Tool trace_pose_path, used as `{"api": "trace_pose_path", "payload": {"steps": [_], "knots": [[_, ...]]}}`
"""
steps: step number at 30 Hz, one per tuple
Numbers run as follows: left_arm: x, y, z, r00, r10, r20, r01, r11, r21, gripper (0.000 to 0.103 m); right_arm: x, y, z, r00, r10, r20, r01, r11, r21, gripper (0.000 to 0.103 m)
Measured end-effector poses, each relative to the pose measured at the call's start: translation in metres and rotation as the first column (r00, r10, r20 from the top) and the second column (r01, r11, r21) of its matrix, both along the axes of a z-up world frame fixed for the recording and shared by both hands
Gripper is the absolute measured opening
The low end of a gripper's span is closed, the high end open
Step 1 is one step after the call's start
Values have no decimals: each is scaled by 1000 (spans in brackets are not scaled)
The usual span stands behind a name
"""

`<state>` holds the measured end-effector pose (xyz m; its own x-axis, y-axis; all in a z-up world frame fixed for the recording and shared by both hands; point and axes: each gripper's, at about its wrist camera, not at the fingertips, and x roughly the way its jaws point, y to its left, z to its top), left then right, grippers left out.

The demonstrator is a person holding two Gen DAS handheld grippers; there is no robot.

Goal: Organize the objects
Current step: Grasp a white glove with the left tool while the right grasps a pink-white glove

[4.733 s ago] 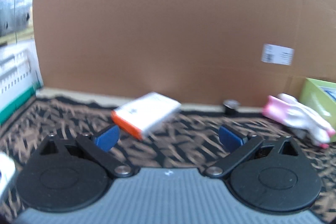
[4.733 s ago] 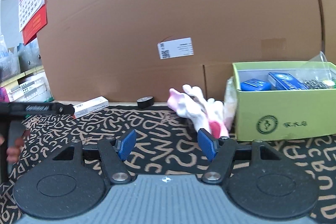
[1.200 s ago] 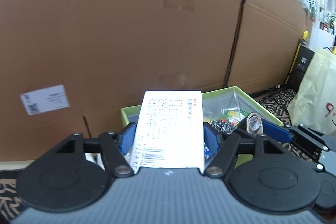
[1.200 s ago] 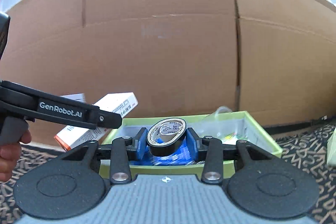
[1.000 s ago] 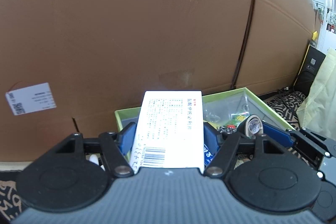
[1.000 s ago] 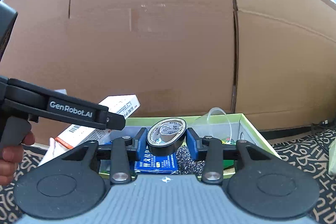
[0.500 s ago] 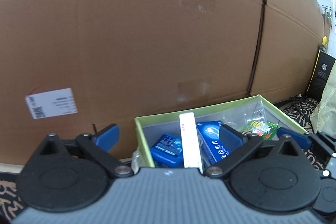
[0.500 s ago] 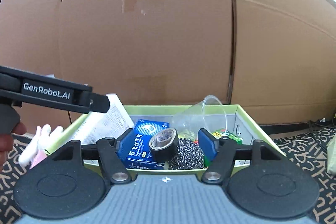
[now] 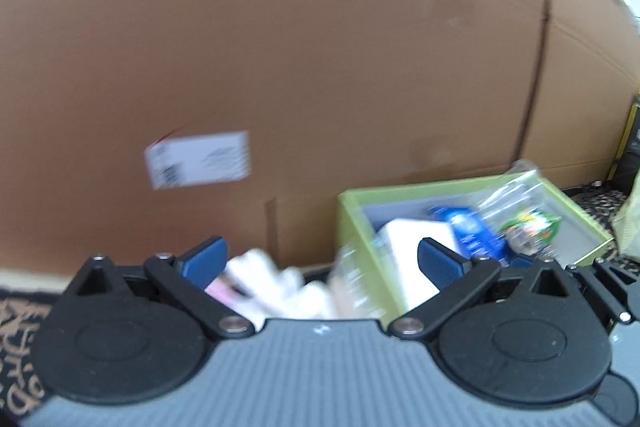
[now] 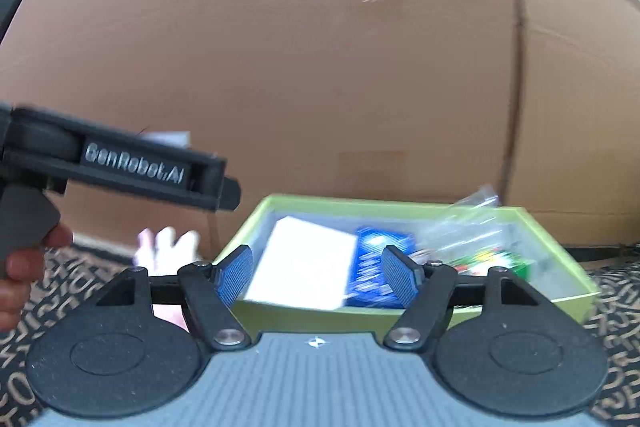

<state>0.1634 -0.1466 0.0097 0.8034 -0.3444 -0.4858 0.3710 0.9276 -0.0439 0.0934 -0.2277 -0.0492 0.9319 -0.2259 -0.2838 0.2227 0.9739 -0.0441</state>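
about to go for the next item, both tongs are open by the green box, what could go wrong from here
1. The white box leans tilted in the green box rather than flat; it may hog room or snag later items.
2. The left tongs and right tongs sit close together, so they could bump while turning away.
3. The pink and white glove lies right against the green box's outer wall; grabbing it may shove the box.

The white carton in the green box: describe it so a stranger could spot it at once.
Find the big cardboard wall, then the lime-green box at its foot. The white carton lies in the box's left end, beside a blue packet. It is the only plain white, flat rectangular thing in there.
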Motion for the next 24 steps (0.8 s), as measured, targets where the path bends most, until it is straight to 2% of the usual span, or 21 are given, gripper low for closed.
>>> {"api": "trace_pose_path", "payload": {"steps": [2,5,7,10,11,14,15,16,17,18,19,20,21,22,24], "knots": [[5,17,-7,999,44,-26,-44,999,14,103,10,12,-8,1000,15,-11,-15,1000,-16,75],[13,41,-18,993,88,-81,-88,996,2,103,20,26,-10,999,-40,-7,39,995,-89,75],[16,56,-22,989,91,-116,-96,995,-35,103,23,25,-7,999,-48,-3,48,997,-69,75],[21,59,-34,985,80,-152,-89,994,-56,103,16,21,-2,999,25,38,-26,999,22,75],[23,56,-38,984,70,-162,-80,995,-55,103,15,25,-1,998,34,44,-34,999,19,75],[23,46,-45,983,33,-178,-44,997,-57,100,29,34,-10,999,33,7,-32,994,-106,75],[21,42,-47,985,20,-174,-30,998,-56,97,32,37,-15,1000,2,-21,-5,989,-148,75],[21,39,-49,986,9,-168,-18,999,-46,95,35,36,-18,999,-31,-42,24,986,-167,78],[21,37,-50,987,-2,-160,-7,999,-54,92,35,29,-21,999,-25,-38,20,991,-129,79],[21,35,-51,986,-10,-165,1,999,-54,79,34,21,-21,999,-17,-32,15,997,-74,80],[24,34,-52,984,-21,-175,11,998,-55,64,33,17,-21,1000,-10,-27,8,998,-63,81],[27,33,-54,981,-32,-189,22,998,-54,56,33,16,-21,999,-15,-28,13,997,-70,81],[29,33,-56,978,-42,-204,31,998,-56,37,33,16,-21,999,-23,-28,21,997,-78,82],[31,34,-58,974,-55,-222,41,997,-65,27,34,16,-21,999,-30,-27,28,996,-82,82],[30,40,-61,971,-59,-233,42,996,-81,21,36,16,-21,999,-34,-30,32,996,-80,82]]}}
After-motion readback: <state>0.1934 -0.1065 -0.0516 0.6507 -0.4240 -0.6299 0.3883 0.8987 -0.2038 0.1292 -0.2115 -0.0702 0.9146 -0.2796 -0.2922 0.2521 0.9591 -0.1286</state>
